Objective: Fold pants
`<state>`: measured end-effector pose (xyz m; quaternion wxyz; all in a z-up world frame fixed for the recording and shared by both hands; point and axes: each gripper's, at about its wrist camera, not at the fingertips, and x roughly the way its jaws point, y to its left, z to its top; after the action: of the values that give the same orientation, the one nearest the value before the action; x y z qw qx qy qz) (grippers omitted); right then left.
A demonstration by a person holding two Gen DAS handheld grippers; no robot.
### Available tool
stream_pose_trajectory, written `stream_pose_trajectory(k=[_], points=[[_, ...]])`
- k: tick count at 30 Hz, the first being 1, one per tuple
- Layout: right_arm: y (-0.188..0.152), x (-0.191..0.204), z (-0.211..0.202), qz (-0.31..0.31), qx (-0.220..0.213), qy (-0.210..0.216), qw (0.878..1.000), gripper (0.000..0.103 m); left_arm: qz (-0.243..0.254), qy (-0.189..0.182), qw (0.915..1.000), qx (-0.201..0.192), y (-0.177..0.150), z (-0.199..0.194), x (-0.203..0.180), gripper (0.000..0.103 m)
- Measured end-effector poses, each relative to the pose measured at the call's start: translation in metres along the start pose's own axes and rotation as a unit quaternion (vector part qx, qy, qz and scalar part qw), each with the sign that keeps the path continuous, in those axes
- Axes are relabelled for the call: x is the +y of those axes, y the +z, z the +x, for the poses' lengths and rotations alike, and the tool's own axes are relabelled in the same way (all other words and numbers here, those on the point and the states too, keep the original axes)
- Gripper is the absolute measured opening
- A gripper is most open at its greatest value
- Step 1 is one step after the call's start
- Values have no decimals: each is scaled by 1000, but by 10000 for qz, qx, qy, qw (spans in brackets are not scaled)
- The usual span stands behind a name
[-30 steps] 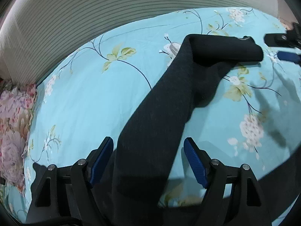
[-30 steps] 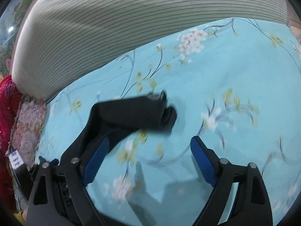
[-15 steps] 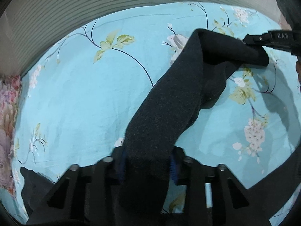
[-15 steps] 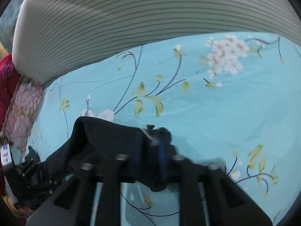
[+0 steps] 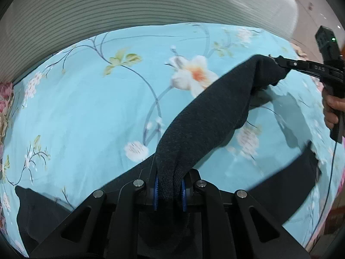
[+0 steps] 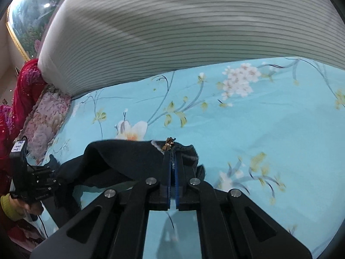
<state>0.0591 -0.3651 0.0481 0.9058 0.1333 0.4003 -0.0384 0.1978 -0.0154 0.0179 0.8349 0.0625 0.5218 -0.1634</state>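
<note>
The dark knit pants (image 5: 207, 116) stretch off the bed between my two grippers. My left gripper (image 5: 168, 191) is shut on one end of the pants, with fabric bunched between its blue pads. My right gripper (image 6: 172, 170) is shut on the other end, next to a small gold bow (image 6: 170, 143) at the hem. The right gripper also shows in the left wrist view (image 5: 280, 61), clamped on the far tip of the pants. The left gripper shows in the right wrist view (image 6: 51, 172), where the pants (image 6: 120, 157) sag between the two.
The bed has a turquoise floral sheet (image 5: 86, 99). A grey striped pillow or duvet (image 6: 183, 30) lies along the far side. A pink floral pillow (image 6: 45, 116) sits at the left. More dark fabric (image 5: 291, 185) lies near the front edge.
Both grippers went from open to shut on opposite ends of the pants. They have lifted the pants off the sheet and pulled them taut between them.
</note>
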Motion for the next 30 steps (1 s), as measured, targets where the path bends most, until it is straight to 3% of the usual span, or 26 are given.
stream_pose_trajectory(k=[10, 18, 30], points=[[-74, -8, -57, -13, 89, 34, 10000, 3, 541, -162, 9982, 183, -57, -16, -46, 14], [-133, 5, -92, 76, 100, 45, 9999, 3, 757, -185, 9969, 119, -83, -22, -53, 14], [-200, 12, -103, 212, 437, -276, 9984, 3, 1126, -126, 9931, 315, -116, -23, -65, 21]])
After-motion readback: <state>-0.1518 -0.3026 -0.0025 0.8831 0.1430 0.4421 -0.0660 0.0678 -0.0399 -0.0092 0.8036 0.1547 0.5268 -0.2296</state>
